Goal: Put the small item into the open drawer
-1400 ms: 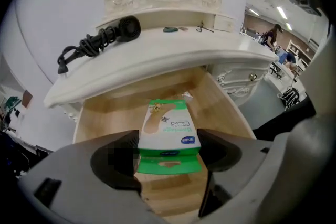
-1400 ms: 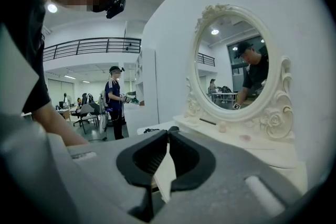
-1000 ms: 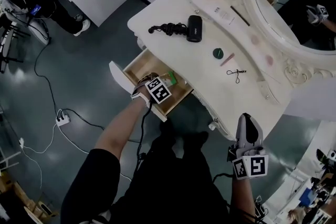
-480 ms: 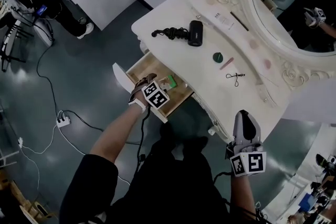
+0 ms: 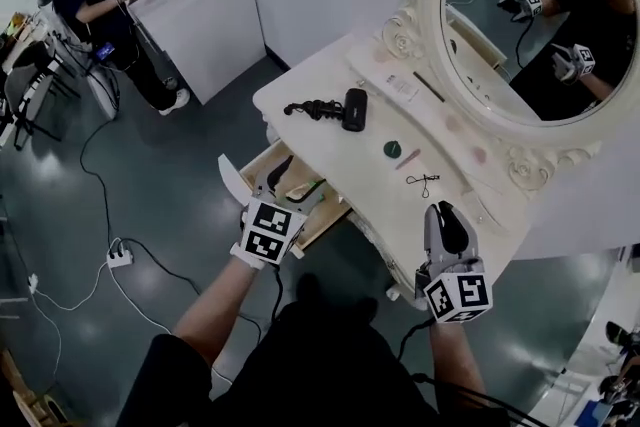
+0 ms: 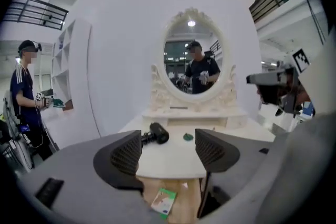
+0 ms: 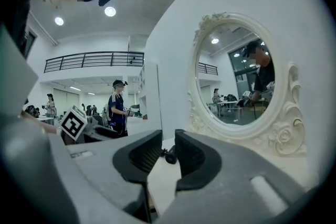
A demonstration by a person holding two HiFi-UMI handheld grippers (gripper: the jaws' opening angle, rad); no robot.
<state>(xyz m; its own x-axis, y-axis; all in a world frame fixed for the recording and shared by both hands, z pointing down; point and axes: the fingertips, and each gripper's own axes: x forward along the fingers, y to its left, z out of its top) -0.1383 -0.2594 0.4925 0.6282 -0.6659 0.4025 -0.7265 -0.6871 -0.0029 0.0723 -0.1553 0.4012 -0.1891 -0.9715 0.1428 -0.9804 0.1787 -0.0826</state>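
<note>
Small item [image 6: 164,202], a flat green-and-white packet, lies on the wooden floor of the open drawer [image 6: 188,203], near its front and slightly askew. Nothing touches it. My left gripper [image 6: 168,150] hangs above the drawer, pointing toward the white dressing table [image 5: 330,140] and its oval mirror [image 5: 530,15]. Its jaws stand wide and are closing, with nothing between them. The packet shows below them, apart from both pads. My right gripper [image 7: 167,153] hovers off the table's near edge, well apart from the drawer. Its jaws leave only a narrow gap and hold nothing.

The packet looks thin and light, probably a soft sachet that bends easily and has a slick wrapper. Since it lies flat on the wood, I judge it awkward to lift again. The best hold would be across one short edge, pinching its two flat faces gently so it neither creases nor slips. By its position, the placing looks done.
</note>
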